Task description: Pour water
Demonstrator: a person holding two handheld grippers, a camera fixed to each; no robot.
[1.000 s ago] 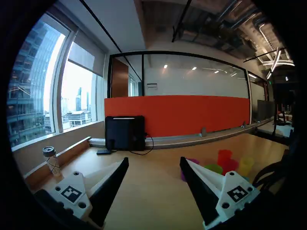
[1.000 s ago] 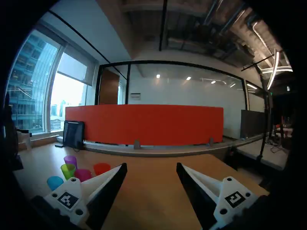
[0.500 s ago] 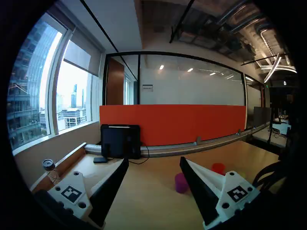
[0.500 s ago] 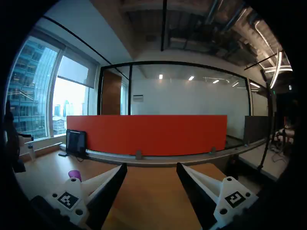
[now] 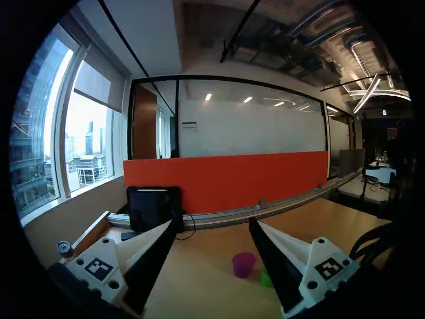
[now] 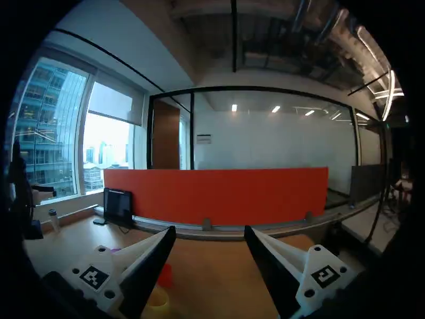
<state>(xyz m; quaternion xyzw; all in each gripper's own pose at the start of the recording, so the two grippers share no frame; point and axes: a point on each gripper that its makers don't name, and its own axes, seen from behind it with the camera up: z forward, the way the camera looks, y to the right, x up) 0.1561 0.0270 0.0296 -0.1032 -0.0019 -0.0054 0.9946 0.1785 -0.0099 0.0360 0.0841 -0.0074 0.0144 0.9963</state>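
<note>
The left gripper point(image 5: 211, 249) is held about level and points forward, its jaws spread wide with nothing between them. Its two white fingers point(image 5: 139, 251) have dark inner faces, and each carries a square black-and-white marker near its base. The right gripper point(image 6: 209, 251) has the same pose: level, pointing forward, jaws wide apart and gripping nothing.

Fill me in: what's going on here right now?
A person holds two grippers over a wooden desk. The left gripper and the right gripper are both open and empty. A purple cup and a green cup stand ahead of the left one; a red cup and a yellow cup sit by the right one. No pouring yet.
</note>
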